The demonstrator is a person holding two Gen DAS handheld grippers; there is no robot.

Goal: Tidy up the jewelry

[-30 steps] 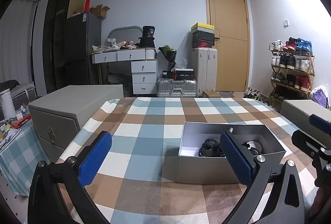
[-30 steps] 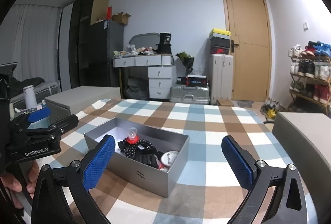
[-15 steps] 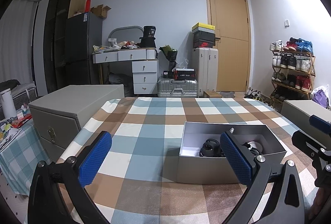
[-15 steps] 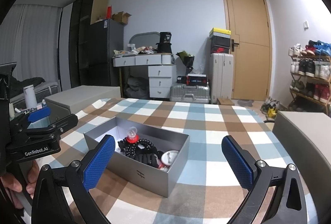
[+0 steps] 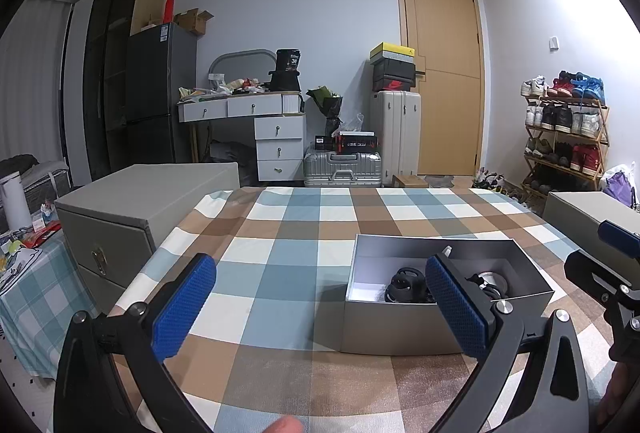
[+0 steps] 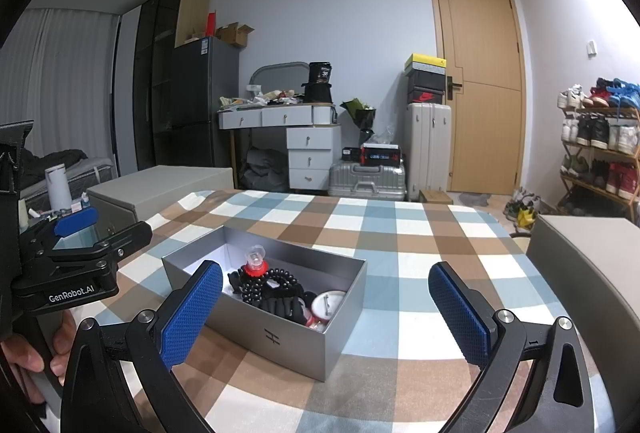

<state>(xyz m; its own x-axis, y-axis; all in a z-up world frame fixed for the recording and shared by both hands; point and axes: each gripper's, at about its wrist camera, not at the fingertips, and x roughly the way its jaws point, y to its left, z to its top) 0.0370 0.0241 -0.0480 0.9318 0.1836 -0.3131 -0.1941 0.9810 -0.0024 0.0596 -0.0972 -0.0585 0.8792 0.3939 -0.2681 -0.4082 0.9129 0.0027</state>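
With both the left tool (image 5: 320, 307) and right tool (image 6: 326, 309) gaping empty, the slippery black bead bracelet (image 6: 266, 283) at ten o'clock in the silver box (image 6: 280, 339) wants pinching across its strand.

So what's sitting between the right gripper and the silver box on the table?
Nothing. In the right wrist view, only bare checked tablecloth lies between the open right gripper and the silver box.
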